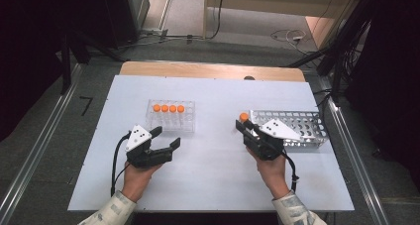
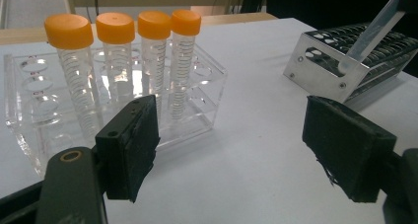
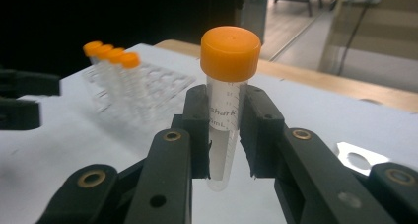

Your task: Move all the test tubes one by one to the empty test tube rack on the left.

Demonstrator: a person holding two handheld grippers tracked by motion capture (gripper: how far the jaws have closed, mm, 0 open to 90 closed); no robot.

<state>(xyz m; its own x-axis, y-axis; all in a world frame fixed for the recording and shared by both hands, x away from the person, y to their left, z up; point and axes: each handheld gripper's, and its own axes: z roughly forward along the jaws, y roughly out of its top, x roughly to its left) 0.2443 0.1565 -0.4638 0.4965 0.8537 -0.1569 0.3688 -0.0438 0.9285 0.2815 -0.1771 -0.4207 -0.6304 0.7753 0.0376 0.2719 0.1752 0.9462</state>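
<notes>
One orange-capped tube [image 3: 227,100] stands upright between the jaws of the right tool [image 3: 226,135], which is clamped on its clear body just below the cap; its rounded tip hangs free beneath the pads, above the white table [image 1: 213,175]. In the high view the same tube [image 1: 243,117] shows as an orange cap at the front of the right tool [image 1: 246,128], just beside the near left corner of the metal rack [image 1: 302,128], which lies to that tool's right and slightly ahead of it. The metal rack is perforated with many round holes, and none can be seen to hold a tube. Well off to the right tool's left stands a clear plastic rack [image 1: 171,116] carrying four more orange-capped tubes [image 1: 168,108] in a single row along its far edge, all upright; the rest of its wells look empty. The left tool [image 1: 166,140] hovers just in front of that clear rack with its jaws spread wide and nothing between them. From the left tool's own camera, the clear rack [image 2: 207,86] and its four tubes [image 2: 116,61] sit just beyond its left pad, with the metal rack [image 2: 320,71] farther off to the right. Open table separates the two tools. That makes five tubes, two racks and two tools.
</notes>
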